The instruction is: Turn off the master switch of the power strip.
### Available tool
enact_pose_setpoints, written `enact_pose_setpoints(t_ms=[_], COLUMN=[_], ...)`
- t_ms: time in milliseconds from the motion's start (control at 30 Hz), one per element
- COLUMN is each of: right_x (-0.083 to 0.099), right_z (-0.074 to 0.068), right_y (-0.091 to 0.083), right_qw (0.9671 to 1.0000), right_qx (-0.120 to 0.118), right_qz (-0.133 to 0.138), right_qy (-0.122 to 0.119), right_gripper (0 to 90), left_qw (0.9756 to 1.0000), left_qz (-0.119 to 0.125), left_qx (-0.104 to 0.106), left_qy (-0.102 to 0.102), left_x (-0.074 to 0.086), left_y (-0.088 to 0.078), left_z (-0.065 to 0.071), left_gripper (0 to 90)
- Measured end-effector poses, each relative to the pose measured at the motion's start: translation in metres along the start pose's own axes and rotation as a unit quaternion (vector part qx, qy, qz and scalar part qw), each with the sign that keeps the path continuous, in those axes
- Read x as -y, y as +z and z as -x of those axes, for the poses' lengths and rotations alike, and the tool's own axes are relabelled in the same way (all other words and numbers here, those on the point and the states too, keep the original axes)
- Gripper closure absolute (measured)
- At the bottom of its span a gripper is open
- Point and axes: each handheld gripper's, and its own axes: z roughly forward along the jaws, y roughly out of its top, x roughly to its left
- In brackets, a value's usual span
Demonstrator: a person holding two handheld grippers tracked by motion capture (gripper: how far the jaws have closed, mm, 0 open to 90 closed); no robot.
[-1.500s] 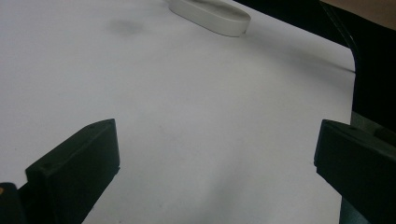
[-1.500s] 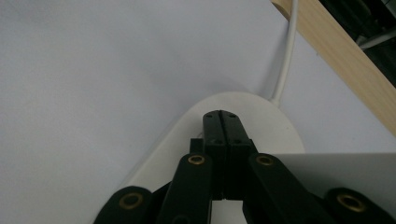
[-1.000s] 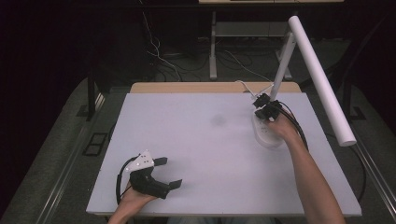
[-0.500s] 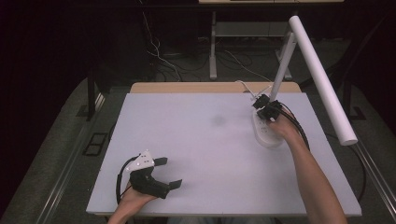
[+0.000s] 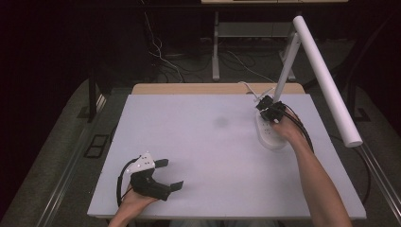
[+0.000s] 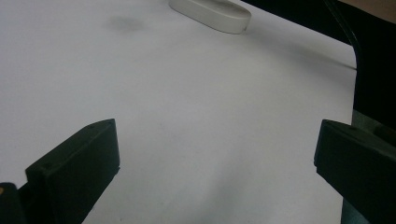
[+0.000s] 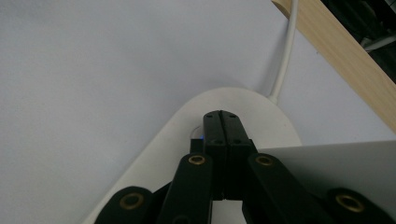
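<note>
Here the right claw (image 7: 227, 116) has its jaws pressed together into one blunt tip, set down on the lamp base (image 5: 269, 135) at the worktop's (image 5: 198, 156) far right, likely to press the small lit button (image 7: 201, 137) beside the tip (contact itself is hidden). The left claw (image 5: 170, 174), jaws spread and holding nothing, rests at the near left edge, well apart, apparently idle.
</note>
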Motion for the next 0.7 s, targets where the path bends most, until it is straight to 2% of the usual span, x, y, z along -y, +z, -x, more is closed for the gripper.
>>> enact_pose_setpoints(t_ms=[133, 267, 700], right_x=[-0.0011, -0.0018, -0.0007], right_z=[0.0009, 0.0005, 0.0018], right_y=[0.0008, 0.0026, 0.0037], right_qw=[0.9999, 0.9998, 0.9994], right_qx=[-0.012, -0.013, -0.020], right_qz=[0.006, -0.002, -0.003], right_qy=[0.010, 0.014, 0.030], right_gripper=[89.7, 89.8, 89.9], left_qw=[1.0000, 1.0000, 1.0000], left_qz=[0.000, 0.001, -0.004], left_qx=[-0.001, 0.000, 0.004], left_qy=[0.000, -0.001, 0.005], left_x=[0.0001, 0.0003, 0.0003], left_y=[-0.0002, 0.0000, 0.0009], left_z=[-0.0002, 0.0002, 0.0023], left_gripper=[0.0, 0.0, 0.0])
